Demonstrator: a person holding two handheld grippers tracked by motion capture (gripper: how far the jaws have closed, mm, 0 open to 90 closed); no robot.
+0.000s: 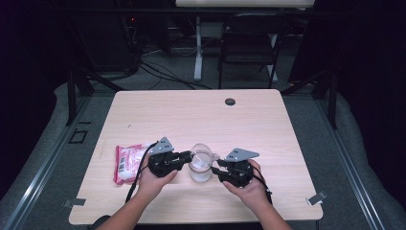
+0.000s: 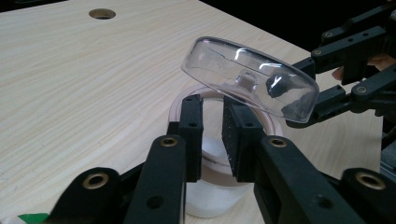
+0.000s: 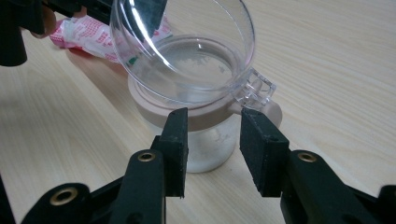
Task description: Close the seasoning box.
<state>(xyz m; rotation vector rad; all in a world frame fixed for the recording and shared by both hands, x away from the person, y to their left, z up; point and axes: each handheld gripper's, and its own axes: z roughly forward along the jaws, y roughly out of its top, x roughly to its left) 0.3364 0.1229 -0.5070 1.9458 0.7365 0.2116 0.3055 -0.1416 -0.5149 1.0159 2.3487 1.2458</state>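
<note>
A clear jar [image 1: 200, 167] with white powder in it stands near the table's front edge. It has a tan collar [image 3: 201, 116], and its clear hinged lid [image 2: 247, 77] is tipped up at a slant. My left gripper [image 1: 188, 156] reaches in from the left. Its jaws [image 2: 212, 121] hover at the collar's near rim with a narrow gap between the pads, and I see no pad pressing on the rim. My right gripper [image 1: 215, 166] comes from the right, open [image 3: 214, 135], its pads level with the collar just below the lid's hinge [image 3: 257, 88] and clear of the jar.
A pink and white packet [image 1: 128, 163] lies flat just left of my left hand. The wooden table [image 1: 191, 115] has a round cable hole [image 1: 230, 101] near its far edge. A dark folding chair [image 1: 249, 43] stands beyond the table.
</note>
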